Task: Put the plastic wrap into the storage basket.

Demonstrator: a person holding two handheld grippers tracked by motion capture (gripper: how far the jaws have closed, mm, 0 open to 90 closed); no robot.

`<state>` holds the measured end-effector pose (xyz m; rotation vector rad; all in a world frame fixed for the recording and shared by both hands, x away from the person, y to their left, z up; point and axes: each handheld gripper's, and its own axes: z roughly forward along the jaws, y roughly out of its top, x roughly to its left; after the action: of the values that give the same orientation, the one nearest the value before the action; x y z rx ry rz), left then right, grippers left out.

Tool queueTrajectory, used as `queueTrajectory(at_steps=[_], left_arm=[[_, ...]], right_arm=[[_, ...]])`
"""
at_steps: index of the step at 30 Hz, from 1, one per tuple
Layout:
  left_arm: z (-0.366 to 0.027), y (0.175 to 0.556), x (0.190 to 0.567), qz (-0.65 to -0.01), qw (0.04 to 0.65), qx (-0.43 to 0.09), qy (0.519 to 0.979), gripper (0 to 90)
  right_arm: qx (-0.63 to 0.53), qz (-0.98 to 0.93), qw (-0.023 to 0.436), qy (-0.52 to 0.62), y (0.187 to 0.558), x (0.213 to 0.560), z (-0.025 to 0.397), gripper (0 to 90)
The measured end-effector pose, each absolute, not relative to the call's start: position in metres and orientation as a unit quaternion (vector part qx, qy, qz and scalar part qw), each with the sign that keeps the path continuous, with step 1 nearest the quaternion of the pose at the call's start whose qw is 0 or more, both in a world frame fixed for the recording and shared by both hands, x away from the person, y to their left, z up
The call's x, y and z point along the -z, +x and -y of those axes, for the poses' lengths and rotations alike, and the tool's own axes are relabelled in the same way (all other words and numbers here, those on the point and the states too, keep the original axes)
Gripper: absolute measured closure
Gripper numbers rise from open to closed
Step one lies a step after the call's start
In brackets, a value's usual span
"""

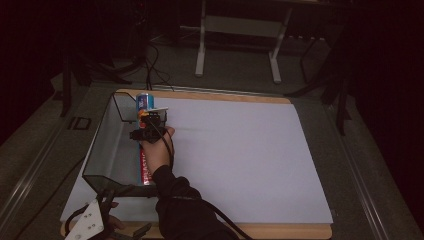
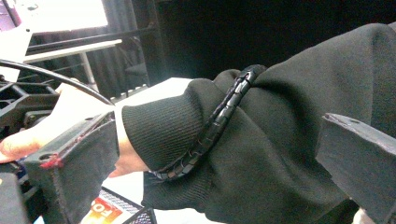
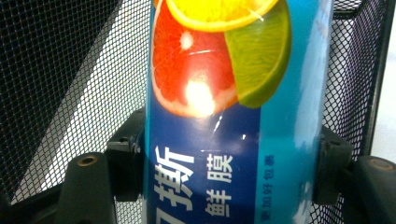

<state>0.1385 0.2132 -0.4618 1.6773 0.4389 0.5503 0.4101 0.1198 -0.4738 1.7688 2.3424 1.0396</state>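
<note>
Right gripper [image 1: 148, 119] reaches into the mesh basket [image 1: 107, 150], jaws closed on either side of a blue box of cling film [image 3: 233, 140] printed with citrus slices. The box stands against the basket's far end. A second box [image 1: 145, 170] with a red label lies on the basket floor by the near wall. Left gripper [image 1: 92, 220] waits at the table's [image 1: 240, 150] near edge, jaws apart and empty, facing the person's black sleeve [image 2: 280, 130]. Judgement: placing is nearly done; release and withdrawal remain.
</note>
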Motion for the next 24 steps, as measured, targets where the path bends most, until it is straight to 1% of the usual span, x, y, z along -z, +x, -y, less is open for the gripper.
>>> queueTrajectory(at_steps=[5,7,9,10,12,13,15,19,20,24], left_arm=[[-0.213,0.139,0.462,-0.189,0.613,-0.238,0.729,0.6],[-0.213,0.14,0.462,-0.189,0.613,-0.237,0.73,0.6],[-0.213,0.14,0.462,-0.189,0.612,-0.237,0.73,0.6],[-0.213,0.14,0.462,-0.19,0.612,-0.235,0.73,0.6],[-0.213,0.14,0.462,-0.19,0.612,-0.236,0.73,0.6],[-0.213,0.14,0.462,-0.19,0.612,-0.237,0.73,0.6],[-0.213,0.14,0.462,-0.191,0.613,-0.235,0.73,0.6],[-0.213,0.14,0.462,-0.19,0.611,-0.235,0.731,0.6],[-0.212,0.14,0.462,-0.19,0.611,-0.235,0.731,0.6],[-0.212,0.14,0.462,-0.19,0.611,-0.234,0.732,0.6]], right_arm=[[-0.333,-0.76,0.013,0.557,0.411,0.474,-0.119,28.7],[-0.332,-0.768,0.024,0.546,0.41,0.472,-0.12,26.5],[-0.343,-0.772,0.024,0.535,0.411,0.468,-0.118,18.9],[-0.347,-0.774,0.025,0.53,0.411,0.465,-0.117,18.5],[-0.353,-0.777,0.027,0.52,0.412,0.459,-0.115,13.5],[-0.359,-0.778,0.036,0.515,0.411,0.456,-0.113,13.9],[-0.364,-0.783,0.032,0.503,0.409,0.451,-0.11,13.6],[-0.369,-0.8,0.046,0.471,0.404,0.441,-0.105,13.3],[-0.377,-0.805,0.057,0.454,0.401,0.435,-0.101,13.3],[-0.385,-0.811,0.059,0.436,0.399,0.428,-0.097,13.1]])
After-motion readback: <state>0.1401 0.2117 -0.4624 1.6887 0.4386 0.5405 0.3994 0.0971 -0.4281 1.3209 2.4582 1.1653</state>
